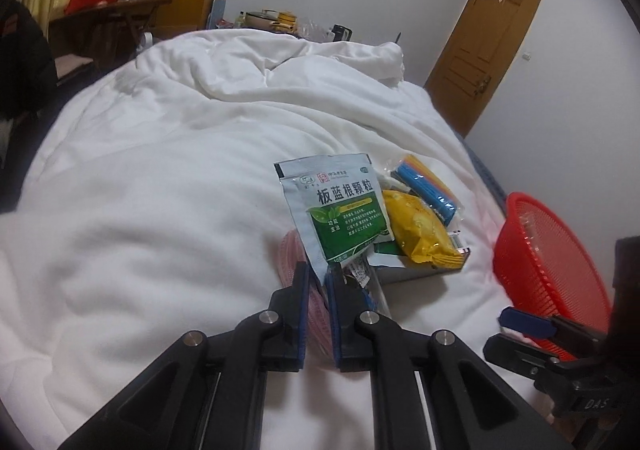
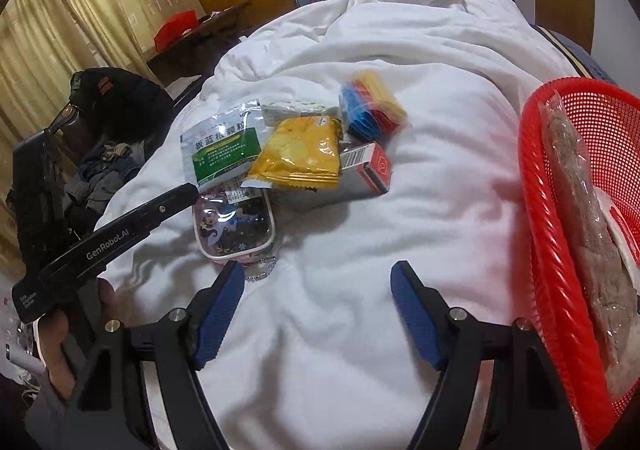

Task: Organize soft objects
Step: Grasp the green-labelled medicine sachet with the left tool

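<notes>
Bed (image 2: 328, 330): white quilt covering it, carrying every item below.

Basket (image 2: 560, 250): red mesh, sitting at the bed's right edge; already holding a clear-wrapped brownish bundle (image 2: 580, 209); well apart from the pile.

Pile, mid-quilt, between the two grippers and the far pillows:
- sachet (image 1: 340, 209), green and white, its lower corner sitting between the left jaws; leaning up off the pile in the left wrist view;
- yellow packet (image 2: 298, 157), lying just beside the sachet, overlapping it;
- box (image 2: 368, 169), red and white, partly under the yellow packet;
- strips (image 2: 372, 109), blue, red and yellow in clear wrap, at the far side of the pile;
- pouch (image 2: 236, 230), pink-edged with a cartoon print and bead chain, nearest the left gripper; lying under the sachet's corner.

Left gripper (image 1: 318, 274): jaws nearly closed, pinching the sachet's corner; the pouch's pink edge showing just below them, so whether it is also caught I cannot tell.

Right gripper (image 2: 318, 286): jaws standing wide, holding nothing, hovering over bare quilt near the basket.

Step in hand, as judged: picking the sachet from the pile.

Next move, as judged: lifting it clear without dragging the pouch, carrying it rightward over the basket rim, releasing inside; thin foil may be slipping from a corner grip.
</notes>
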`<state>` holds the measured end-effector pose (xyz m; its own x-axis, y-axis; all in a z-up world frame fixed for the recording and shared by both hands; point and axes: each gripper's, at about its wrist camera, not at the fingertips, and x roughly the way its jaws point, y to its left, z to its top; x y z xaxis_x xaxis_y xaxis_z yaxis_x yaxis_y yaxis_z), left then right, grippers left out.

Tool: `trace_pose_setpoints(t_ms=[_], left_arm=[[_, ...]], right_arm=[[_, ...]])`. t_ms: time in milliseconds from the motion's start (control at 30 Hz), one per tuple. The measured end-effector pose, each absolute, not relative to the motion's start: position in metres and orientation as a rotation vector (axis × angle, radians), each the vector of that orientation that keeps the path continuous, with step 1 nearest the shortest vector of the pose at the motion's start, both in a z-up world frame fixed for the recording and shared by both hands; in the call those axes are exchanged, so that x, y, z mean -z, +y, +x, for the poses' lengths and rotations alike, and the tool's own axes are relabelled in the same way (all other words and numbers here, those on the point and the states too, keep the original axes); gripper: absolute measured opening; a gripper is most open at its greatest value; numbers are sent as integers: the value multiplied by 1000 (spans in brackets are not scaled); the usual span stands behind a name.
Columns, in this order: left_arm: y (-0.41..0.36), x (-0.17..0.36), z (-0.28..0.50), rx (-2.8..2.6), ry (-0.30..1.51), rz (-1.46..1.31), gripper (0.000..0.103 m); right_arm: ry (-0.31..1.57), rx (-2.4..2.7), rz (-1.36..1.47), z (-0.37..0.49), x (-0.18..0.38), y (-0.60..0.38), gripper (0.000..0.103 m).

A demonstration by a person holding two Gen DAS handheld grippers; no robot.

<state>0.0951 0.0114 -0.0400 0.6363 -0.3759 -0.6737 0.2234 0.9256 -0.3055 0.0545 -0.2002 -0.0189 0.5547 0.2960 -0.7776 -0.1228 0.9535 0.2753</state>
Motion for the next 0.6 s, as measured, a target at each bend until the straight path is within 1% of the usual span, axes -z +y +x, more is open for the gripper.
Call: trace_pose_setpoints(t_ms=[67,100,133,267,500,567,600], left_arm=[[14,42,95,362,818,-233,34],[15,42,95,368,829,-250,54],[16,42,95,373,835,-258,65],[21,33,93,360,786,-274,66],[7,28,123,299,802,-201,65],[7,32,136,270,826,-220,59],[10,33,140,277,833,-260,48]], right_arm=[[954,-251,197,54,19,-199,75],[957,-253,198,54,20,-199,75],[959,-254,198,54,20,-199,75],[965,-255,195,56,22,-198,75],[961,-259,191,53,21,-197,75],[961,-261,192,53,20,-198,75],[962,-261,192,53,20,-198,75]])
